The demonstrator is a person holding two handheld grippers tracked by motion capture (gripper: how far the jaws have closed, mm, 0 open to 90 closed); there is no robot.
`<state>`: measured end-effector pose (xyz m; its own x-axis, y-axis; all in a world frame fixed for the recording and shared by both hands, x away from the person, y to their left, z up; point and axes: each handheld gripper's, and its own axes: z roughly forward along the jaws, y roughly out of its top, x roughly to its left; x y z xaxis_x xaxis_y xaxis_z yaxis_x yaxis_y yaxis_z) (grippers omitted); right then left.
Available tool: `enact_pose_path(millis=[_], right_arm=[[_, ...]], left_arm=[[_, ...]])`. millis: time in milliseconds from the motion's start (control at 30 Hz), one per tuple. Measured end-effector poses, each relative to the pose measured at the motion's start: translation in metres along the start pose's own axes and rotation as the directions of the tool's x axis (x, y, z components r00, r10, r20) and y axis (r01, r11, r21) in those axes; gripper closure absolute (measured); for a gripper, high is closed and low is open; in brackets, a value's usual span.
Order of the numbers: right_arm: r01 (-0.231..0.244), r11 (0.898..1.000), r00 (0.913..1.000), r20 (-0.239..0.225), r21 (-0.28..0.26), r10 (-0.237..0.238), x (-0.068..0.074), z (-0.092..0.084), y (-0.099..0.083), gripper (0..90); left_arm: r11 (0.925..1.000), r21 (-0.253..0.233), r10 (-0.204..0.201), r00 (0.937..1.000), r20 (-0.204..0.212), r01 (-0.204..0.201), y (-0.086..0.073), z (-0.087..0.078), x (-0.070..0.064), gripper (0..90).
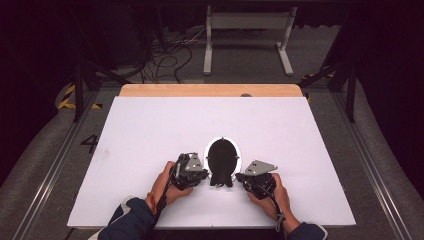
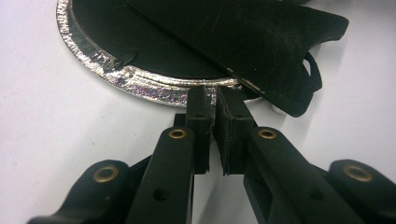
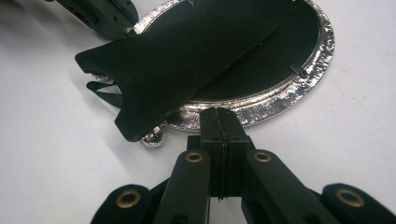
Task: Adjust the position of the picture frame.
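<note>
High view: oval silver frame (image 1: 239, 152) face down on white table (image 1: 150, 130), both hand-held grippers closed against its rim

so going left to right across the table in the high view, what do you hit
left hand → left gripper → oval silver-rimmed frame lying face down, black back and stand up → right gripper → right hand

Low in the frame, both forearms reach up; the left gripper (image 1: 201, 176) and right gripper (image 1: 243, 177) point inward toward each other, jaws pressed together.
</note>
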<state>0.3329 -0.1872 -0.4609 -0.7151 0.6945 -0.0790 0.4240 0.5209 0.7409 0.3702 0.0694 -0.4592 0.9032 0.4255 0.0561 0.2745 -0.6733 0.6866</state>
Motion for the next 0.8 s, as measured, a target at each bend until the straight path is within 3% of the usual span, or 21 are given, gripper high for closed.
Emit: enact_pose_path(millis=[333, 433, 500, 700, 800], right_arm=[[-0.001, 1.000, 0.9999, 0.015, -0.003, 0.001, -0.001, 0.003, 0.002, 90.0], [0.004, 1.000, 0.9997, 0.026, -0.012, -0.004, 0.001, 0.003, 0.001, 90.0], [0.031, 0.999, 0.9993, 0.023, -0.028, -0.030, 0.002, 0.000, 0.000, 90.0], [0.024, 1.000, 0.9987, -0.044, -0.020, -0.025, -0.004, -0.011, 0.002, 83.9], [0.029, 0.999, 0.9981, -0.053, -0.027, -0.030, -0.008, -0.019, 0.002, 80.9]], left_arm=[[0.9997, -0.009, -0.022, 0.9997, 0.007, 0.022, 0.000, 0.001, 0.006, 83.6], [1.0000, -0.004, 0.000, 1.0000, -0.002, 0.000, 0.000, -0.001, 0.004, 85.5], [0.9997, -0.021, 0.011, 0.9999, 0.001, -0.011, -0.001, -0.006, 0.003, 85.4], [0.9957, -0.087, 0.029, 0.9988, -0.039, -0.032, -0.012, -0.037, 0.000, 81.8], [0.9901, -0.131, 0.045, 0.9978, -0.049, -0.051, -0.023, -0.054, -0.001, 77.9]])
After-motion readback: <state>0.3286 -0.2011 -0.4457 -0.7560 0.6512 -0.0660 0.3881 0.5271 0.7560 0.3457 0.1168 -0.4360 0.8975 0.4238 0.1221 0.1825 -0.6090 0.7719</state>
